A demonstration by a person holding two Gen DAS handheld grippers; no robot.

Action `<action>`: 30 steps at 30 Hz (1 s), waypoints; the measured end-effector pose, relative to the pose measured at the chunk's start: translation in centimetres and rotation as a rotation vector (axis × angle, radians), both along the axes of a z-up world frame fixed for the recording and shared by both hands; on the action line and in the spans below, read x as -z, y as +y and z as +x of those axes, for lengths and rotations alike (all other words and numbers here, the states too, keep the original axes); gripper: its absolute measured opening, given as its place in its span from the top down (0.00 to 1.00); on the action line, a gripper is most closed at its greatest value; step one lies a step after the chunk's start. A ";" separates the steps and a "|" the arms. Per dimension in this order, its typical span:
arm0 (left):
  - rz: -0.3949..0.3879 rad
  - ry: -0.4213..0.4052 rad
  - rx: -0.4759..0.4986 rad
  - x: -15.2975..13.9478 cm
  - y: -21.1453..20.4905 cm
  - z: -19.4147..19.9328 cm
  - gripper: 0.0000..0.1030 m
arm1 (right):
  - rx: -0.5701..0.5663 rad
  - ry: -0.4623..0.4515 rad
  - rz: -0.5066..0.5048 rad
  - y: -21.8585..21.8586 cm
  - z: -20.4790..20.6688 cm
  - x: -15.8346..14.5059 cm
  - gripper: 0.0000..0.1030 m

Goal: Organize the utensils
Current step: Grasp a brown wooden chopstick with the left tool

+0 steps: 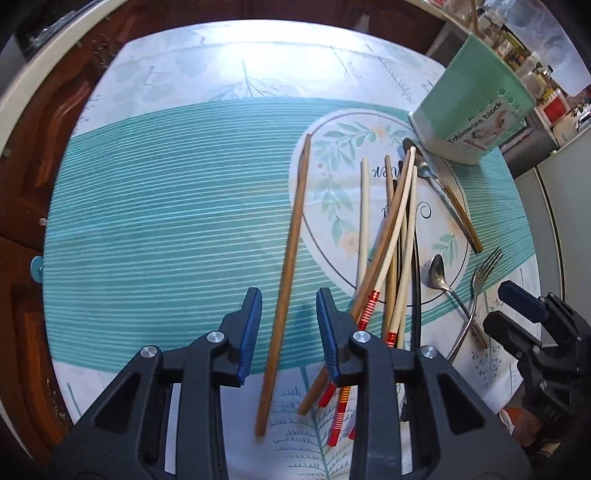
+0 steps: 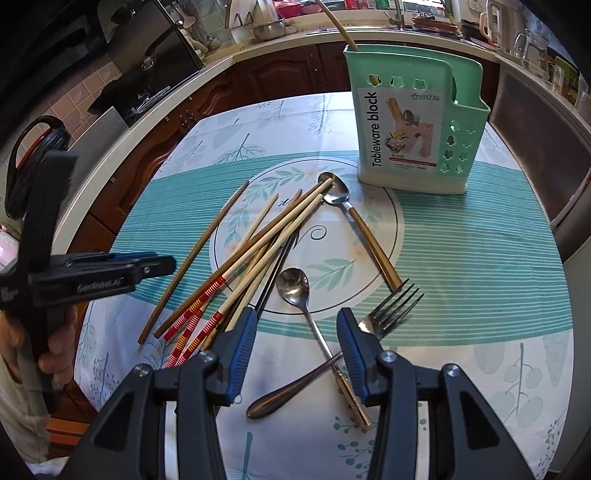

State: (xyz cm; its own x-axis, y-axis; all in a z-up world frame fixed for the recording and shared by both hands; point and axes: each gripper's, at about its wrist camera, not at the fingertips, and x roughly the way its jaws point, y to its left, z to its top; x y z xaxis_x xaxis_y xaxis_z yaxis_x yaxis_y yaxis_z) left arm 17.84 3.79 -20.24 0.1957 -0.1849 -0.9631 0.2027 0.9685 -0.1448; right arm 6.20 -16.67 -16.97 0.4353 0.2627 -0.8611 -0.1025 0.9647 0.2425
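Over tablecloth, left gripper [image 1: 289, 321] part-open astride brown chopstick [image 1: 286, 266], untouched

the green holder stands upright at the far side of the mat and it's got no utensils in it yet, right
Not quite. The green holder does stand upright at the far side of the mat, but it isn't without utensils: the right wrist view shows one wooden stick already poking out of its top.

Brown chopstick [image 1: 286, 266] flat between the left gripper's [image 1: 289, 332] open jaws, chopstick pile [image 1: 391, 236] to its right, green holder [image 1: 471, 110] upright far ahead
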 end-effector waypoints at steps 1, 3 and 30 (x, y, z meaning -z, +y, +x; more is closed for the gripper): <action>0.007 0.017 0.016 0.2 -0.4 0.2 0.74 | -0.002 -0.001 0.002 0.0 0.0 0.0 0.56; 0.026 0.054 0.054 0.5 -1.2 0.8 0.75 | -0.003 -0.004 0.007 0.0 0.0 0.0 0.56; 0.181 0.200 0.156 1.5 -4.7 4.1 0.96 | -0.004 0.003 0.060 0.0 1.4 -0.9 0.56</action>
State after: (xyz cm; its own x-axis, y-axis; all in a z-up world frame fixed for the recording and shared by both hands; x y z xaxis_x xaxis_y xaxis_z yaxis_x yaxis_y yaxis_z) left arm 21.96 -0.95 -21.74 -0.0184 -0.0201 -0.9996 0.3356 0.9417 -0.0251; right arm 7.56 -16.68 -16.05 0.4312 0.3157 -0.8452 -0.1052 0.9480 0.3004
